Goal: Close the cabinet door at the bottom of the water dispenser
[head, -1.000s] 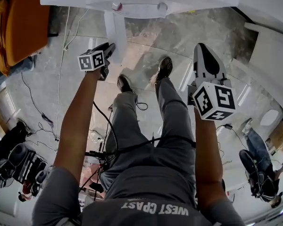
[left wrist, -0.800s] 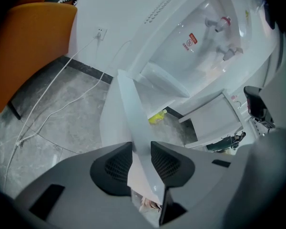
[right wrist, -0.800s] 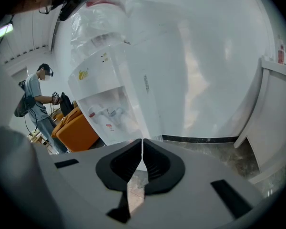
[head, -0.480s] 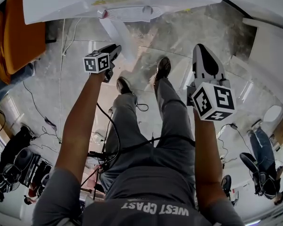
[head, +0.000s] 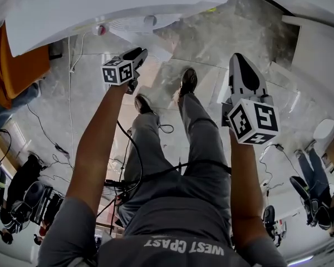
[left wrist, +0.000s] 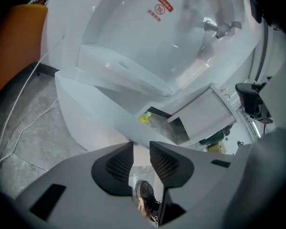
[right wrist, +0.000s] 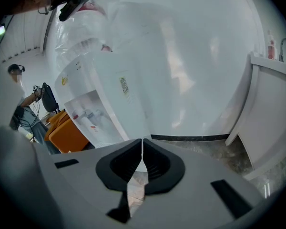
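Note:
The white water dispenser (head: 100, 7) fills the top left of the head view. Its bottom cabinet door (left wrist: 205, 114) stands swung open to the right of the dark cabinet opening (left wrist: 157, 114), where a small yellow thing lies. My left gripper (head: 138, 53) reaches out low in front of the door (head: 153, 42), near it but apart. Its jaws (left wrist: 141, 144) are closing, with a gap and nothing between them. My right gripper (head: 237, 57) hangs off to the right over the floor, shut and empty (right wrist: 142, 142), and faces the dispenser's side (right wrist: 124, 87).
An orange seat (head: 16, 65) stands left of the dispenser. Cables (head: 44, 132) trail over the grey stone floor. The person's legs and shoes (head: 186, 82) are between the grippers. White cabinets (head: 317, 49) line the right. Gear and seated people sit at the lower edges.
My left gripper has moved forward and to the right, closer to the open door. The dispenser has grown larger and slid left in the head view. The right gripper has shifted only slightly.

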The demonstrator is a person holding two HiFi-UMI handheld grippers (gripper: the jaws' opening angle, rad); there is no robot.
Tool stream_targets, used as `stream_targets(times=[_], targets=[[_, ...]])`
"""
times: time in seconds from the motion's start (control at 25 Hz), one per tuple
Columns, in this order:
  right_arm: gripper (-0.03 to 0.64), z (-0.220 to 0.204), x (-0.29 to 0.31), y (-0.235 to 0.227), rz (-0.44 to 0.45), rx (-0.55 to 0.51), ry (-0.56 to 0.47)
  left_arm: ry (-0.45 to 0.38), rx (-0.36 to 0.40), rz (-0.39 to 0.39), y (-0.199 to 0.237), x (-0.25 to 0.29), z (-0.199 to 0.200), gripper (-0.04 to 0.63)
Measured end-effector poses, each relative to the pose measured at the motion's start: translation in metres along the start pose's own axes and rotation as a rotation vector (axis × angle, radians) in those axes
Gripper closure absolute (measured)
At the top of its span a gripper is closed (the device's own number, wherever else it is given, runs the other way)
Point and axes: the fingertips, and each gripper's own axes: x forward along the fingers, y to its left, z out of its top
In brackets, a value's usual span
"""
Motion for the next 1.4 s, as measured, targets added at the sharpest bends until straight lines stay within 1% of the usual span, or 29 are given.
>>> stream_targets(times=[0.28, 0.44, 0.84, 1.0, 1.2, 1.28, 1.4], targets=[[0.584, 0.002, 0.004, -0.022, -0.012, 0.013, 0.008, -0.046, 0.066, 0.031, -0.010, 0.027, 0.030, 0.497], [0.584, 0.003, 0.007, -0.033, -0.018, 0.020, 0.008, -0.080, 0.087, 0.053, -0.013, 0.039, 0.044, 0.512], [0.584, 0.003, 0.013, -0.046, -0.023, 0.019, 0.014, -0.222, 0.079, 0.149, -0.012, 0.056, 0.084, 0.520], [0.584, 0.002, 0.011, -0.050, -0.026, 0.017, 0.014, -0.259, 0.071, 0.182, -0.010, 0.057, 0.093, 0.520], [0.584, 0.002, 0.010, -0.055, -0.027, 0.019, 0.016, -0.257, 0.055, 0.201, -0.007, 0.057, 0.091, 0.526], [0.584, 0.005, 0.009, -0.053, -0.023, 0.021, 0.012, -0.239, 0.045, 0.196, -0.008, 0.053, 0.085, 0.526], [0.584, 0.011, 0.004, -0.044, -0.010, 0.025, -0.002, -0.203, 0.052, 0.196, -0.013, 0.040, 0.073, 0.526]])
